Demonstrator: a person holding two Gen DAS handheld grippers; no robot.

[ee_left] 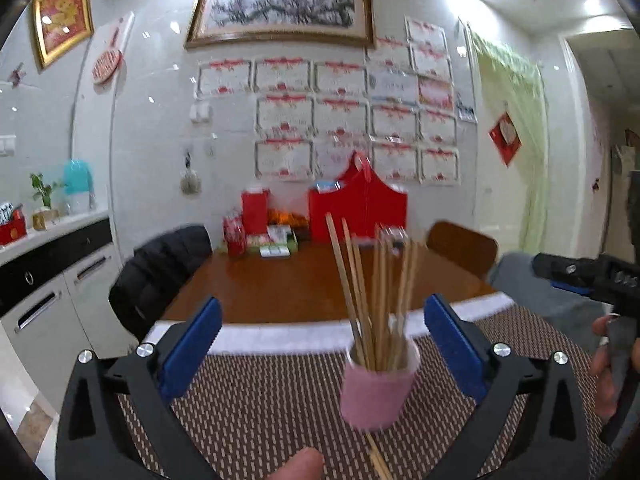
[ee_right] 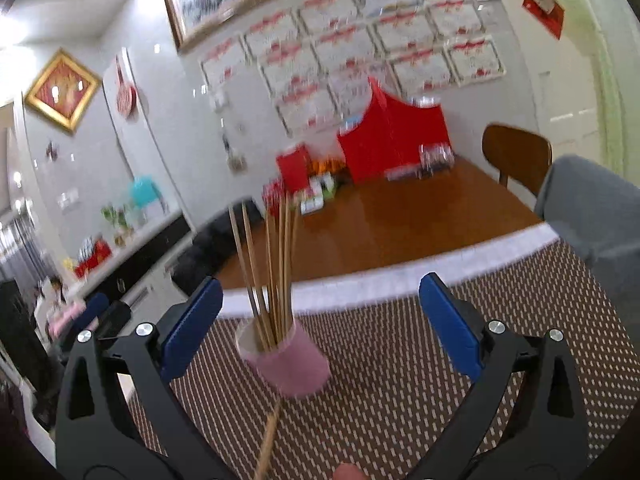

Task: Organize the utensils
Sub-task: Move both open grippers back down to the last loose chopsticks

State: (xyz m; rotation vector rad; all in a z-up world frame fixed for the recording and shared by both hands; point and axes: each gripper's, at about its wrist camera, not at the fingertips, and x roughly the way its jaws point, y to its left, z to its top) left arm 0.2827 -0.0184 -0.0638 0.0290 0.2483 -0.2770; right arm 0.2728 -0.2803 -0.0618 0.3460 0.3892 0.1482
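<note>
Pink cup [ee_left: 376, 392] sits on the brown woven placemat [ee_left: 256, 408], low and right of centre in my left wrist view. It holds a loose bundle of wooden chopsticks [ee_left: 380, 288] standing on end and fanning outward at the top. One more loose chopstick [ee_left: 378, 460] lies flat on the mat in front of the cup's base, running off the bottom edge.

Left gripper [ee_left: 322, 344]: blue pads spread wide, nothing between them pressing on anything; the cup stands in the gap nearer the right pad, touching neither. At the far right edge of this view my right hand [ee_left: 608, 372] grips the black handle of the other tool.

Right wrist view, left to right: the cup [ee_right: 288, 364] appears left of centre, tilted by the lens, chopsticks [ee_right: 268, 264] rising toward the upper left. The flat chopstick [ee_right: 268, 444] lies below the cup, pointing at the bottom edge. Right gripper [ee_right: 320, 328]: jaws released and wide, empty; the cup lies nearer the left pad, apart from both.

The mat has a white border [ee_left: 280, 336] along its far edge and rests on a glossy brown wooden table [ee_left: 296, 276]. Red gift bags [ee_left: 360, 208] and small boxes stand at the table's far end against the wall. Both views are motion-blurred.
</note>
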